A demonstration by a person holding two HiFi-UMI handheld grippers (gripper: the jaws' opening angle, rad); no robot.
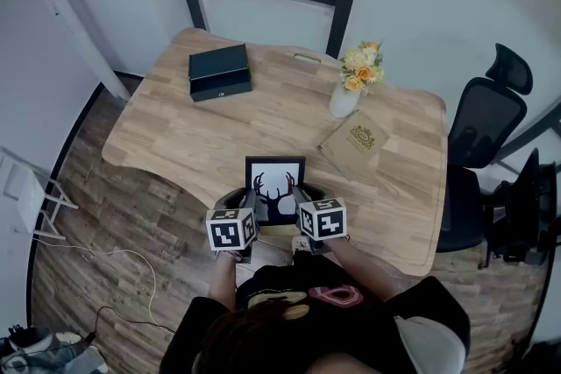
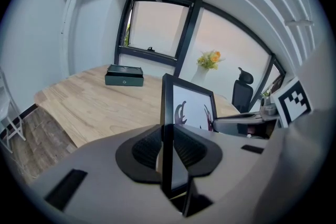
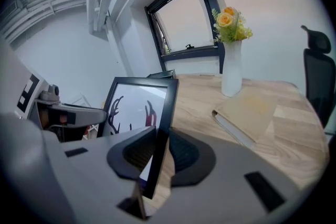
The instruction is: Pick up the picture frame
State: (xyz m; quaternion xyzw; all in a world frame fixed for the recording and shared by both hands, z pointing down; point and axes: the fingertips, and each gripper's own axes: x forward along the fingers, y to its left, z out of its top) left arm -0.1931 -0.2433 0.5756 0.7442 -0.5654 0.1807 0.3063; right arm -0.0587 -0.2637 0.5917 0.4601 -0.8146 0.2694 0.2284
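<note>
The left hand-held gripper was clenched on the left edge of the picture frame, and the right hand-held gripper on its right edge. The picture frame stood upright between them at the near edge of the desk, a tan book just beyond.

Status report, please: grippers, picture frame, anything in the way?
Both shut on picture frame: left gripper, right gripper. Frame upright between them. Nothing in the way.
</note>
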